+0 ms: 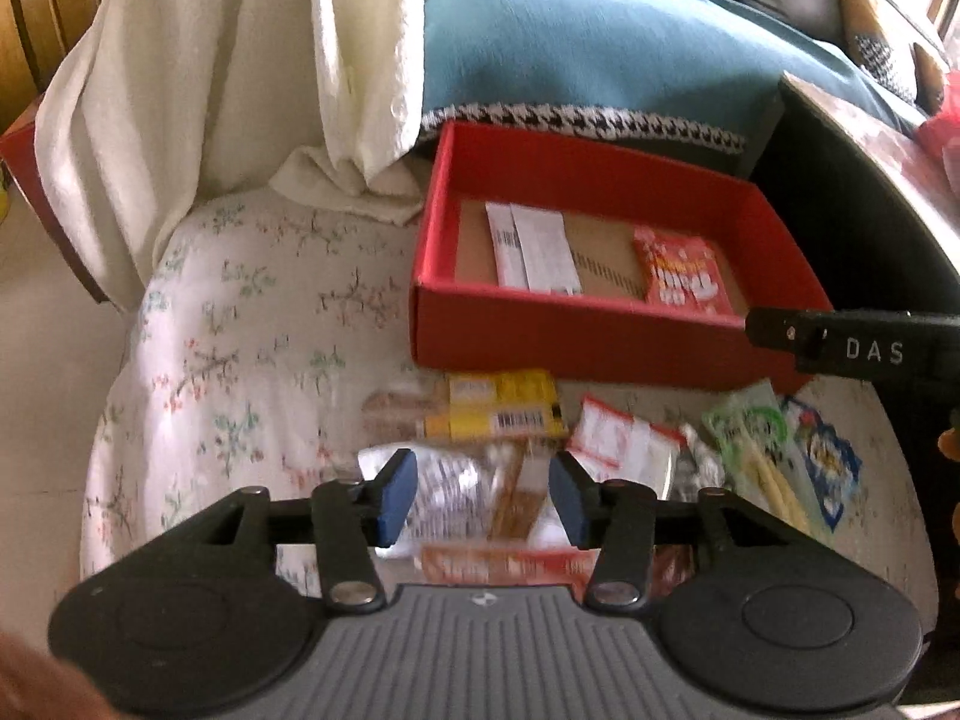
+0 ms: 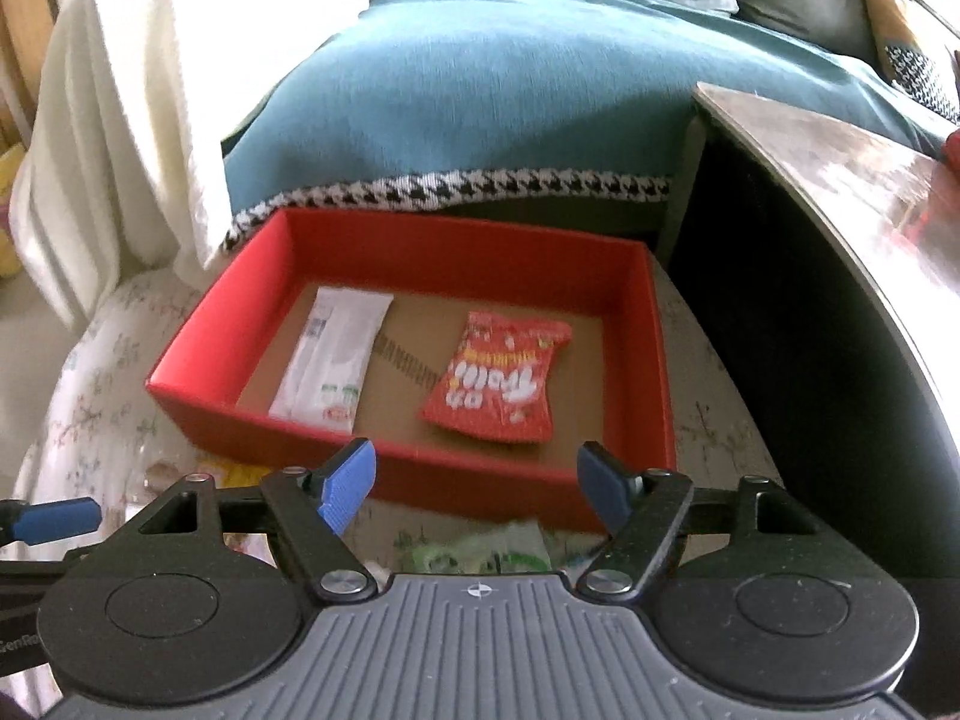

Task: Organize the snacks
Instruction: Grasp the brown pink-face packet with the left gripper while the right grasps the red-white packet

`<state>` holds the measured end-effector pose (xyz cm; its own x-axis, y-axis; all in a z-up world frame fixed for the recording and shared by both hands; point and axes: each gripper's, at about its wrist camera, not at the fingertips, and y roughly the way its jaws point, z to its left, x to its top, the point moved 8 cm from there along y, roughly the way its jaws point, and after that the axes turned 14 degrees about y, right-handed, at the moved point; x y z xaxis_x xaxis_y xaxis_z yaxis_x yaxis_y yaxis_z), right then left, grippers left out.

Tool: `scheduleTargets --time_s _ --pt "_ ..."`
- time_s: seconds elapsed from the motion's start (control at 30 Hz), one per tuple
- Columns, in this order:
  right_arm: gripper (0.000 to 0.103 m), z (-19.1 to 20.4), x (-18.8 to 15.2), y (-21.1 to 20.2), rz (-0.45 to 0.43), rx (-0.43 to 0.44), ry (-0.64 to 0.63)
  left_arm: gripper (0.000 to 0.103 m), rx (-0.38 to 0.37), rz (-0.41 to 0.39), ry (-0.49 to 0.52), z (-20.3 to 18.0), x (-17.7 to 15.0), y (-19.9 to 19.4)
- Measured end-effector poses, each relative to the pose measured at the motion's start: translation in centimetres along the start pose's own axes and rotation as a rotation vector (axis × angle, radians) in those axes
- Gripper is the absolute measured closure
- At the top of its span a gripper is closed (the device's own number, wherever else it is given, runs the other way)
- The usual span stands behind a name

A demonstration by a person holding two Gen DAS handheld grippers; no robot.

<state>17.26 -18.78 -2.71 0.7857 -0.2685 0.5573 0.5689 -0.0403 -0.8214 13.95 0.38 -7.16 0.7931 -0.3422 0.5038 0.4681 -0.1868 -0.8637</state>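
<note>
Hovering low over the loose pile, the left gripper [image 1: 483, 495] has its blue pads spread apart around a silvery crinkled packet [image 1: 447, 495] without visibly pinching it, which reads as lining up the next pick rather than a grasp already made. The right gripper [image 2: 474, 489] is also open and holds nothing — it hangs just in front of the near wall of the red box [image 2: 657, 360], probably kept clear so the left one can work. That box is plainly where the snacks are meant to go: a white packet [image 2: 330, 366] lies flat toward its left side and a red packet [image 2: 501, 381] toward its right, apart from each other, with bare cardboard floor between and behind them. Outside, on the floral cloth [image 1: 240, 324] just in front of the box, the rest of the snacks wait in a heap — a yellow pack [image 1: 501, 411], a red-and-white packet [image 1: 621, 441], a green packet [image 1: 750, 438] and a blue one [image 1: 828, 468], some overlapping. The overlap is the nuisance, since closing on one wrapper may drag its neighbour. A white towel [image 1: 198, 60] drapes at the left, a teal blanket [image 2: 480, 96] lies behind the box, and a dark table [image 2: 840, 180] edges in at the right, narrowing room on that side.
</note>
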Motion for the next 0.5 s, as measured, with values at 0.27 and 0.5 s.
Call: scheduleTargets --time_s 0.27,0.5 --pt "0.020 -0.4 -2.2 -1.6 0.016 0.003 0.001 0.055 -0.026 0.023 -0.014 -1.0 -2.7 -0.9" --pt "0.020 -0.3 -3.2 -2.7 0.016 0.016 0.003 0.052 -0.044 0.041 0.001 -2.3 -4.3 -1.1"
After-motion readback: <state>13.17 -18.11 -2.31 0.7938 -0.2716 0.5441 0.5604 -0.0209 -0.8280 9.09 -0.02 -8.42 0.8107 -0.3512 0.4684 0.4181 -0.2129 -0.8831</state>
